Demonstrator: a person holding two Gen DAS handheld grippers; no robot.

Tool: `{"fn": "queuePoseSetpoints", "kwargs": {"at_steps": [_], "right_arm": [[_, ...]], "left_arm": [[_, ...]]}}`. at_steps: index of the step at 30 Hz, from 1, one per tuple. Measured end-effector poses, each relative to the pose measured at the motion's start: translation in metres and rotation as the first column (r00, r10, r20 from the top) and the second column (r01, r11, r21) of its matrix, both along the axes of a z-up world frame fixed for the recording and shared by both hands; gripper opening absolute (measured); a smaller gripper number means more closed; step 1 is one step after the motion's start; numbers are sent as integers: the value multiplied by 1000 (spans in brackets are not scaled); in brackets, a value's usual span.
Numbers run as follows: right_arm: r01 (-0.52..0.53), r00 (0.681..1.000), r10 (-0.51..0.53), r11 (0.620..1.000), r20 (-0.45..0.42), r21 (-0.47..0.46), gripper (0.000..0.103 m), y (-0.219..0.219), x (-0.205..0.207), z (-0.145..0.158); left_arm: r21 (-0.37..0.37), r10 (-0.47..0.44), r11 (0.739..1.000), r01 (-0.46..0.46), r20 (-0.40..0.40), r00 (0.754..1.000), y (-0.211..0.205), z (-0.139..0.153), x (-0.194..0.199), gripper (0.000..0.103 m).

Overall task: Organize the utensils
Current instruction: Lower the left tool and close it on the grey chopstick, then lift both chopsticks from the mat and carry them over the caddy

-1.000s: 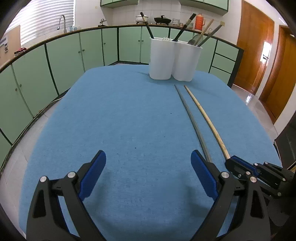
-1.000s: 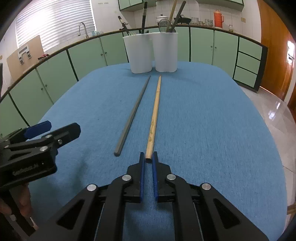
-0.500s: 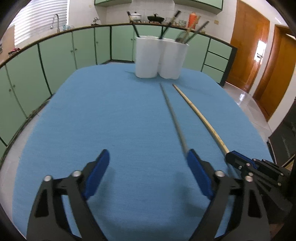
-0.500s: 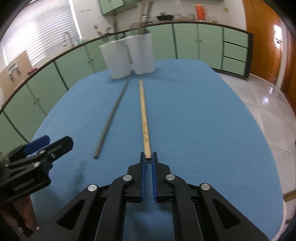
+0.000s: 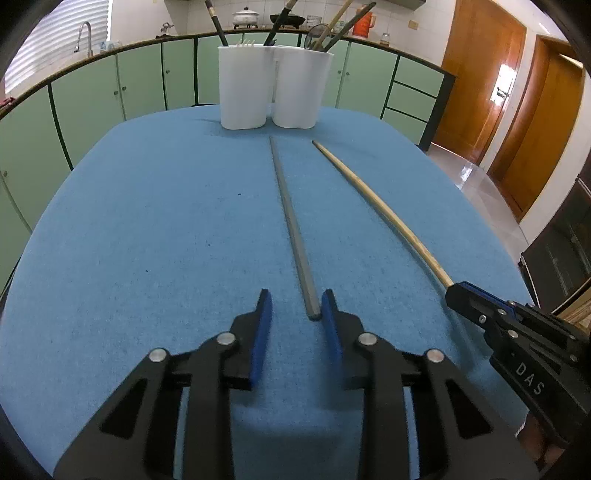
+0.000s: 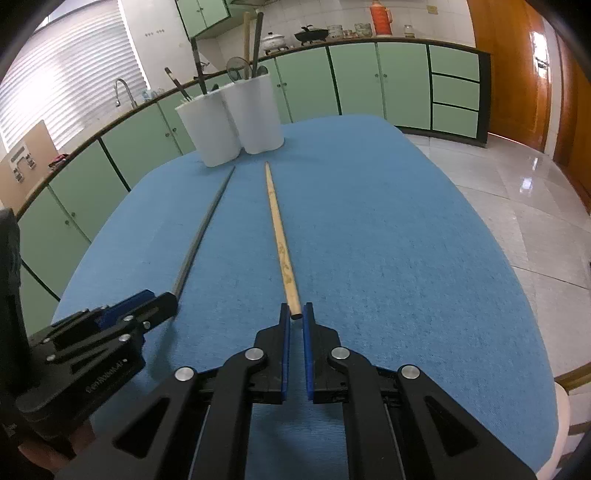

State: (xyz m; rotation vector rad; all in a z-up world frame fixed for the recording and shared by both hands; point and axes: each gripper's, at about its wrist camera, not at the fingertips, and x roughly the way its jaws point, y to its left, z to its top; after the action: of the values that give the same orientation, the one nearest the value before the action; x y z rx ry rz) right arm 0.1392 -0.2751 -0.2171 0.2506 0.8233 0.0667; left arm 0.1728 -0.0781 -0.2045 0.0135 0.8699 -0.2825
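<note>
This is a home kitchen. Pale green cabinet doors point(image 5: 144, 85) with small knobs run under a dark-edged countertop point(image 6: 402, 40) that curves around the room, and a tap point(image 5: 83, 35) stands at a sink beneath a window with slatted blinds point(image 6: 70, 77). White wall tiles point(image 6: 332, 13) back the counter, which carries a lidded pot point(image 6: 273, 38), a dark wok point(image 6: 311, 35) and an orange-red thermos point(image 6: 379, 16). Polished floor tiles point(image 6: 517, 206) lead to wooden doors point(image 5: 480, 77).

The cloth point(image 5: 147, 221) is matt blue fabric with a fine rough weave. One chopstick point(image 5: 291, 225) looks dull grey metal, the other point(image 6: 282, 251) pale wood. The holder point(image 5: 273, 92) is smooth white plastic.
</note>
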Motion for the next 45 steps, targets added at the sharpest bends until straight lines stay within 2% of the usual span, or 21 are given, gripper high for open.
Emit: {"fn": "queuePoseSetpoints", "kwargs": {"at_steps": [7,8,9,11,15,21,26,31,36,40,45], "right_arm": [[-18,1000,18,1000,15,2,7,4,-2,4],[-18,1000,18,1000,17,3,7,3,-2,4],[-18,1000,18,1000,19,3,7,3,-2,5],[-19,999,19,1000,27,2,7,3,-3,8],[-24,998,25,999,53,-28,7,4,-4,15],[-26,992,33,998,123,-64,7,-1,-8,40],[-28,979,44,996,201,-83,7,-11,-9,75],[-43,966,50,998,255,-35,7,-24,-7,109],[-75,954,72,997,291,-1,7,-28,2,142],[-123,949,113,992,296,16,7,-25,14,164],[-175,941,169,985,294,-7,7,-17,31,183]], "left_arm": [[1,21,1000,-21,6,1000,-6,-1,0,31],[8,23,1000,-23,10,1000,-7,-2,0,29],[14,27,1000,-27,14,1000,-7,-2,0,19],[11,24,1000,-24,10,1000,-7,-1,2,7],[-6,29,1000,-29,13,999,-1,5,0,7],[67,15,997,-25,138,990,5,38,-12,6],[76,13,997,-33,243,970,13,75,-18,6],[62,8,998,-30,329,944,20,114,-18,6],[26,9,999,-20,369,929,26,147,-9,6],[-4,1,1000,0,372,928,26,166,2,6],[-23,-14,999,25,378,926,27,187,13,6]]}}
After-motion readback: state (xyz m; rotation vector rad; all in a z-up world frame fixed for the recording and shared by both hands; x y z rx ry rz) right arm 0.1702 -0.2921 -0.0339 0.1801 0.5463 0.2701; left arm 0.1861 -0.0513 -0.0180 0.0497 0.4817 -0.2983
